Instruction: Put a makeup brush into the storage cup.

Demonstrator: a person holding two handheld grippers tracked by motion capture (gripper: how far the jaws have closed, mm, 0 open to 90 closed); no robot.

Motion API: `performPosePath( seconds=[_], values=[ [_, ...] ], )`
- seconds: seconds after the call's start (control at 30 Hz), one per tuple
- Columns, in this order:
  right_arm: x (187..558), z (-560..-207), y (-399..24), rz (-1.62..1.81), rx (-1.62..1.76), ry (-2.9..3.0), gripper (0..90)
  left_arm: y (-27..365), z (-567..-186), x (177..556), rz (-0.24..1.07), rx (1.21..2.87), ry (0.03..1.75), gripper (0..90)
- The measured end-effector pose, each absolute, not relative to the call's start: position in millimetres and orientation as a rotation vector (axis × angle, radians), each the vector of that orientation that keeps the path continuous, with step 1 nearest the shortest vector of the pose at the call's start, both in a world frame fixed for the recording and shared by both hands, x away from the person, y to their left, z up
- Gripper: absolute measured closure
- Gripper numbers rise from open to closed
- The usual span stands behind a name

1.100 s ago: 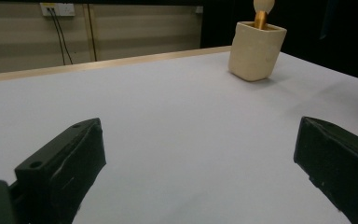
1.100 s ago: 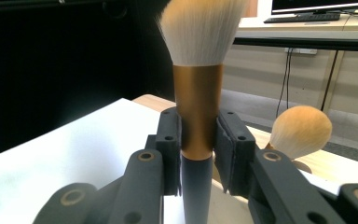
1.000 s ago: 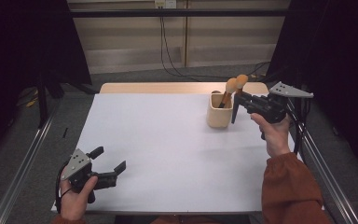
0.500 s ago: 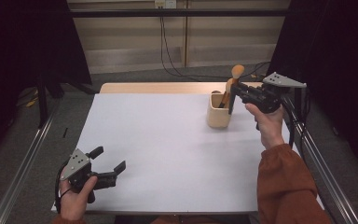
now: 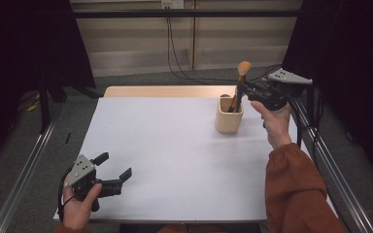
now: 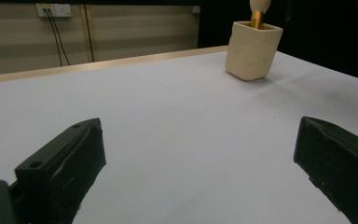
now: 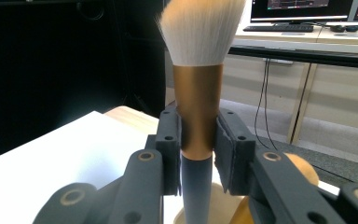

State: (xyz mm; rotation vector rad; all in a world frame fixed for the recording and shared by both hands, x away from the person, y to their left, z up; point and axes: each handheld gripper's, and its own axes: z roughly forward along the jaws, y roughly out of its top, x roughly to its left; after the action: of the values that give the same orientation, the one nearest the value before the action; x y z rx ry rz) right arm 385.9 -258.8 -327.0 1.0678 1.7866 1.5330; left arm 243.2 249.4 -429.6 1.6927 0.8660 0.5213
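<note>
Copper-banded, white-bristled makeup brush point(image 7: 198, 105) stands upright over the cream square holder point(image 5: 229, 115) at the table's far right, pinched on its ferrule by my right gripper point(image 5: 245, 90) for lifting, while my left gripper point(image 5: 112, 169) rests spread near left.

A lab or recording studio: black curtains point(image 5: 24, 58) flank a white tabletop point(image 5: 175, 160) in a metal rail frame point(image 5: 24, 165), cables point(image 5: 172, 53) run from a wall socket point(image 5: 172, 4), and monitors point(image 7: 303, 9) with keyboards point(image 7: 270, 28) stand behind
</note>
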Motion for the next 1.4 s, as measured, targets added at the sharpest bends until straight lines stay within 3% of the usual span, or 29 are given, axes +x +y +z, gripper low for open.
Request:
performPosePath(
  seconds=[1.4],
  values=[
    [407.4, -361.4, -263.3, 1.494, 1.164, 1.772, 72.2, 249.9, -430.1, 244.1, 0.523, 1.694, 0.868, 2.0]
  ],
)
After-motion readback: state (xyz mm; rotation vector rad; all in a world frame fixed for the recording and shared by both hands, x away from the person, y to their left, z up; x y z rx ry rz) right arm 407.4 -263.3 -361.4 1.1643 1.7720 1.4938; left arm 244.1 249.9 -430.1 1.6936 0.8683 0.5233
